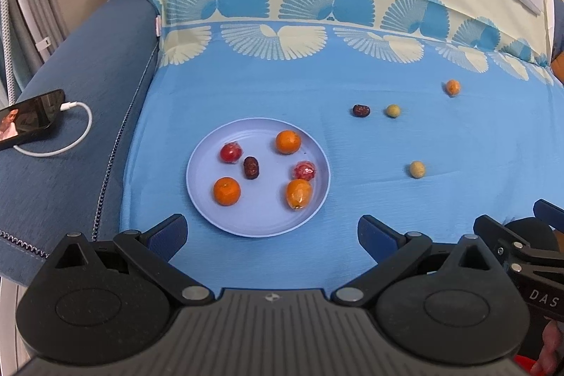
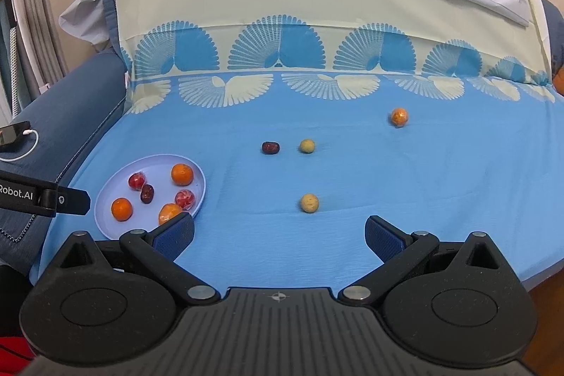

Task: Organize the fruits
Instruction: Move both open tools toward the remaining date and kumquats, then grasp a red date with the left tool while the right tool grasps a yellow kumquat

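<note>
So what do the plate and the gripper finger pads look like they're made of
The plate looks like moulded plastic with a matte to satin finish: even pale lavender colour, a thin raised rim, only soft highlights. It could be melamine; the pictures can't settle that. The left gripper finger pads look like dark blue rubber or a similar soft grip material: a fine dotted texture and no shine, set on black hard plastic arms.

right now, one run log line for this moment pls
left gripper open, empty | right gripper open, empty | plate holds six fruits | four fruits loose on cloth
</note>
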Demonstrator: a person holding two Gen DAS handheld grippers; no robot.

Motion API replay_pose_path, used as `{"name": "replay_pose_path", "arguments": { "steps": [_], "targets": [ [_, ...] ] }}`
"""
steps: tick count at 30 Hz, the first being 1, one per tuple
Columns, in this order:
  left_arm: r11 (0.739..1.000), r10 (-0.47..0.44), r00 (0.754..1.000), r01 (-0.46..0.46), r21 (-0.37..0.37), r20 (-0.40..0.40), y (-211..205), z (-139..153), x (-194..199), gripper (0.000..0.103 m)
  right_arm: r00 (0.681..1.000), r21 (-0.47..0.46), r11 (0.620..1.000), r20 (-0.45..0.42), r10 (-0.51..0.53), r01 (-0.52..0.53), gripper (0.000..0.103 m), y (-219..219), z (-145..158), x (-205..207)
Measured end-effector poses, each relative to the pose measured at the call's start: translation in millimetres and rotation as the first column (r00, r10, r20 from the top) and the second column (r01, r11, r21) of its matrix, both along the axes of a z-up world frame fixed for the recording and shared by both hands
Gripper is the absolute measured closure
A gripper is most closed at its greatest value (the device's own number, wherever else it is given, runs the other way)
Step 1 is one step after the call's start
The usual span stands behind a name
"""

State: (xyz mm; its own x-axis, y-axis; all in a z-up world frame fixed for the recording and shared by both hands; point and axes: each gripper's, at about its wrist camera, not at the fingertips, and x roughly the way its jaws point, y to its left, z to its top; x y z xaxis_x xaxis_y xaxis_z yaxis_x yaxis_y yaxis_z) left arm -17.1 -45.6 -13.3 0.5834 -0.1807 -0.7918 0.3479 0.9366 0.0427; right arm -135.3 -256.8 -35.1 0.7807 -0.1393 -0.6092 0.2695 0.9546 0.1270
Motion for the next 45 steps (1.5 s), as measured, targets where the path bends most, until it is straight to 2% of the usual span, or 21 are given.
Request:
{"name": "replay_pose_path", "arguments": {
  "steps": [12, 26, 36, 45],
  "targets": [
    [0.999, -0.043, 0.999, 0.043, -0.001, -0.004, -20, 0, 5, 0.000, 0.998, 0.003, 0.998, 0.015, -0.065, 0.065, 0.001, -18, 2, -2],
    [0.994, -0.107, 0.994, 0.107, -0.005, -0.007, -67, 2, 29, 0.000, 0.988, -0.044, 0.988, 0.043, -0.146, 0.148, 0.001, -68, 4, 4],
    [0.989, -0.143, 0.990, 0.144, 0.018, -0.011, -110, -7, 64, 0.000, 0.992, -0.051, 0.990, 0.024, -0.127, 0.128, 0.001, -102, 1, 35],
    [0.977, -0.205, 0.979, 0.205, 0.059, -0.011, -153, -27, 101, 0.000, 0.995, -0.054, 0.994, -0.018, -0.101, 0.100, 0.001, -128, -18, 76]
  ]
}}
